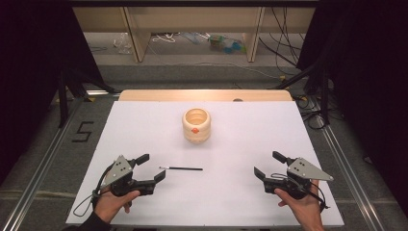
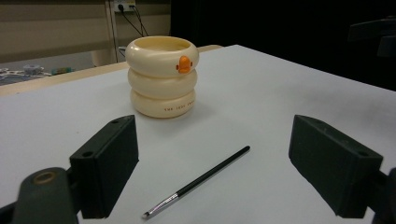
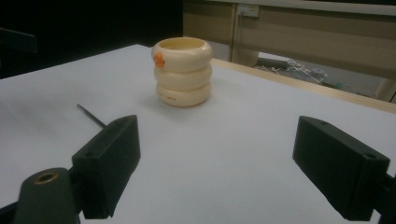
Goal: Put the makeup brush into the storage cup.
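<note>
1. Dark curtains close in both sides of the room, with wooden shelving and loose cables on the floor beyond; I am working over a white table (image 1: pixel 144 125) that carries very little.
2. Biggest thing on it is a cream holder (image 1: pixel 196 125) shaped like three stacked rings with a small orange mark, standing upright toward the far middle, its mouth open.
3. My left gripper (image 1: pixel 155 167) rests low at the near left, jaws spread wide and holding nothing; my right gripper (image 1: pixel 269 165) sits at the near right, likewise wide open and empty.
4. Smallest is a thin black brush (image 1: pixel 181 168) lying flat just beside the left gripper, nearer than the holder and well apart from it; its bristle end points toward my left hand.
5. I judge this the opening step, nothing picked up yet; next I would slide the left jaws around the brush handle, close gently, then lift and stand it in the holder.
</note>
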Demonstrator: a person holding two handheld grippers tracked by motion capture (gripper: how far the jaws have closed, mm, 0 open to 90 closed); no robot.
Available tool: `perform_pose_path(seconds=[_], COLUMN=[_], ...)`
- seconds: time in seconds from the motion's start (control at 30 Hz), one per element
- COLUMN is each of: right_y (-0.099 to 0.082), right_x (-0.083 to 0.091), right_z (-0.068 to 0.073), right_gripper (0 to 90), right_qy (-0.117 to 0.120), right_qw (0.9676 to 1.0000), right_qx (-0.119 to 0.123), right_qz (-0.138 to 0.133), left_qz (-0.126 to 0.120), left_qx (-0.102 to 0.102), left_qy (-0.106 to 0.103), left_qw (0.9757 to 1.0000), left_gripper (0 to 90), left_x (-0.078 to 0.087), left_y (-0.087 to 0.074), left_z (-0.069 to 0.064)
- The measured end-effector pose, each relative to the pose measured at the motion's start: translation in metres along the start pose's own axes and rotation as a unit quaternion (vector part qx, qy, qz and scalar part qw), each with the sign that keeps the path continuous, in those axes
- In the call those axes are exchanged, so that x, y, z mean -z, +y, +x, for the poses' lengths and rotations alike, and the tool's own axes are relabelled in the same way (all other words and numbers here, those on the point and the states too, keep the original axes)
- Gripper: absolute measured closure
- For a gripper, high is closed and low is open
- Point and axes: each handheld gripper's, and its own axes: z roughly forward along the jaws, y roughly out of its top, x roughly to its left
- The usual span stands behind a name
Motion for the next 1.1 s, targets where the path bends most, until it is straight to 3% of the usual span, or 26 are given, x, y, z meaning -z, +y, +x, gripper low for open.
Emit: perform_pose_path(seconds=[0.17,0.47,0.73,0.87,1.07,1.1], right_y=[-0.001,-0.002,-0.004,-0.005,-0.005,-0.005], right_x=[-0.001,-0.001,-0.002,-0.001,0.005,0.005], right_z=[0.0,0.0,-0.003,-0.002,-0.002,-0.001], right_gripper=[15.9,16.0,16.1,16.8,17.3,17.3], right_qy=[0.004,0.001,0.004,0.003,0.004,0.003], right_qw=[1.0,1.0,0.9999,0.9999,0.9999,0.9999], right_qx=[-0.002,-0.003,-0.003,-0.006,-0.001,-0.007], right_qz=[0.001,0.0,0.011,0.011,0.012,0.012], left_qz=[0.003,0.007,0.013,0.021,0.026,0.028], left_qx=[0.004,-0.007,0.003,-0.007,0.0,-0.009], left_qy=[0.004,-0.001,0.002,0.004,0.005,0.003], left_qw=[1.0,1.0,0.9999,0.9997,0.9997,0.9995], left_gripper=[16.0,16.0,16.0,16.0,16.0,16.0], left_x=[-0.001,-0.004,-0.007,-0.012,-0.017,-0.018], left_y=[-0.001,-0.001,-0.001,-0.003,-0.004,-0.004], left_z=[-0.001,0.001,0.001,0.002,0.002,0.004])
